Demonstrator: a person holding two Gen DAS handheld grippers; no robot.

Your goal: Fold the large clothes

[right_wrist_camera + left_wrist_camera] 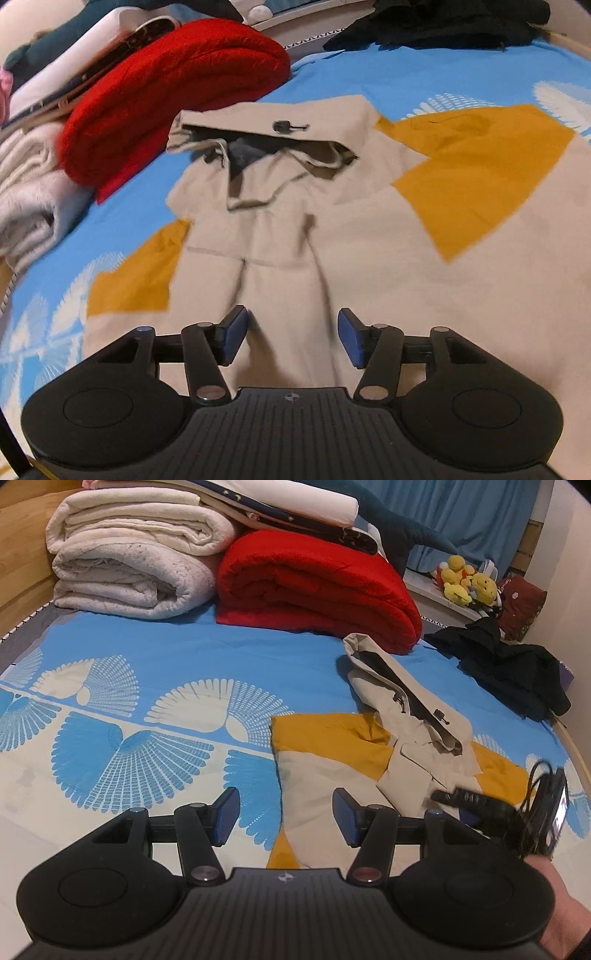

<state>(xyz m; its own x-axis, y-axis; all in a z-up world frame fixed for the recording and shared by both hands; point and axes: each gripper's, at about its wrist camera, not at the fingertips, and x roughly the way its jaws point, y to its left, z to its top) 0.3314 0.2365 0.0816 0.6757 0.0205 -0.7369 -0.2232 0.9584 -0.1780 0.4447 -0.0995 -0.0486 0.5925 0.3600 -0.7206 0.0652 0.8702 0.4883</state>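
Both of my tools tilt downward with jaws wide and empty, left hand-held gripper (286, 814) beside, right hand-held gripper (291, 338) above the beige-and-yellow jacket (369, 236) spread on the bed (177, 653).

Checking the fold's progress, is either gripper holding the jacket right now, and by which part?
Nothing is held. The left gripper and the right gripper both stand open over the beige and yellow jacket, pads clear of the cloth.
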